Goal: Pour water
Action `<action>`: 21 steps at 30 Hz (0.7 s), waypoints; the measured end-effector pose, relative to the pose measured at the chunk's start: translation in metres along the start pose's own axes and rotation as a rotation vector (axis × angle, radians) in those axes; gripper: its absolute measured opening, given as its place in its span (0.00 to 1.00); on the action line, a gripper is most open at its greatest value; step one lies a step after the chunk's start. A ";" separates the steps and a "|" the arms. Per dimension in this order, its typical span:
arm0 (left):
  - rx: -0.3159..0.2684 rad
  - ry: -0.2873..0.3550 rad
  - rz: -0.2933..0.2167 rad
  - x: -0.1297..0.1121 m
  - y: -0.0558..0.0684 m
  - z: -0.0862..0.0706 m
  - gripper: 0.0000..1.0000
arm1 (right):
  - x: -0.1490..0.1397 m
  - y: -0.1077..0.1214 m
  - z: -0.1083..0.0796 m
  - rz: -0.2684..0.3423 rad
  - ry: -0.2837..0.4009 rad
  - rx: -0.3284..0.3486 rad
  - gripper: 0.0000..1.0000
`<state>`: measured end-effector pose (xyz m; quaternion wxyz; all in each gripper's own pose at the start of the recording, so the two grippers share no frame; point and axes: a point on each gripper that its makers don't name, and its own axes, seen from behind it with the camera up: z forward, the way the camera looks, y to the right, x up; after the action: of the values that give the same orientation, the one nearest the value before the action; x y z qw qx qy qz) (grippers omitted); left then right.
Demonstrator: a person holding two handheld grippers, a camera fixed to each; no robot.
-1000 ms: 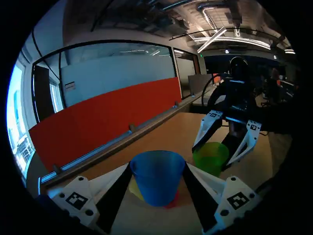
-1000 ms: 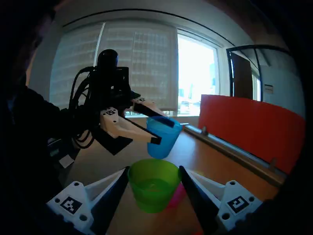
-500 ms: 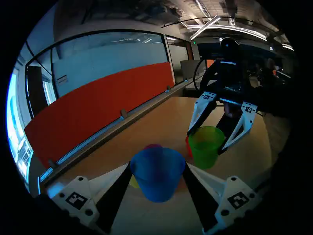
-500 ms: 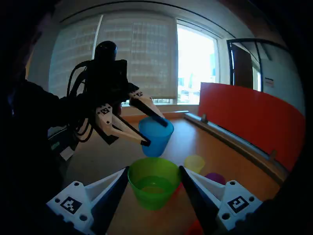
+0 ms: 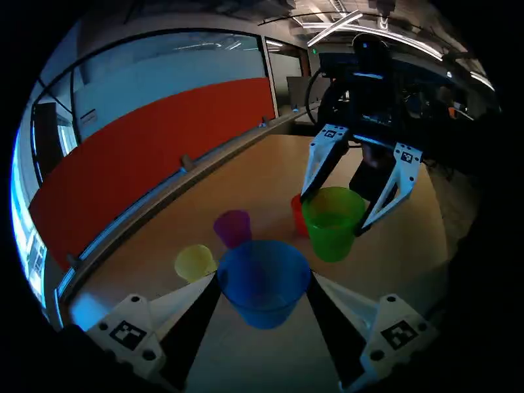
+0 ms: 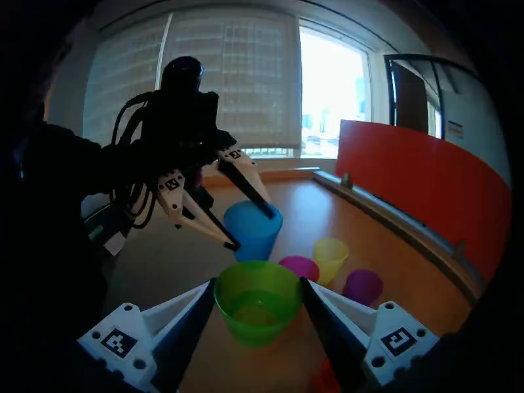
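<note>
Blue cup (image 5: 264, 283) upright, mouth up; green cup (image 6: 257, 311) likewise.

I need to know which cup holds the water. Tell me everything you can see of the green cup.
The translucent green plastic cup is a tapered, open-topped tumbler. It is upright, clamped on both sides near the rim by the right tongs. A shallow pool of liquid seems to lie in its bottom. A small red cup stands beside it; whether it touches the wooden table I cannot tell.
</note>
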<state>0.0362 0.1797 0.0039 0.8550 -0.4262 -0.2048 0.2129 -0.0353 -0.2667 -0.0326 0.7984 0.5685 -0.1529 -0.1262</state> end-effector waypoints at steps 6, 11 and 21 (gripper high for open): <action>-0.035 -0.054 0.000 -0.018 0.011 0.006 0.89 | -0.011 -0.001 0.000 0.005 -0.037 0.013 0.95; -0.068 -0.085 -0.017 -0.029 0.022 0.011 0.89 | -0.022 -0.003 0.000 0.007 -0.072 0.024 0.95; -0.101 -0.139 -0.032 -0.047 0.033 0.020 0.89 | -0.035 -0.005 -0.002 0.005 -0.118 0.032 0.95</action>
<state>-0.0201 0.1852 -0.0196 0.8195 -0.4495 -0.2810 0.2179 -0.0668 -0.2534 -0.0410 0.7790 0.5725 -0.2031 -0.1550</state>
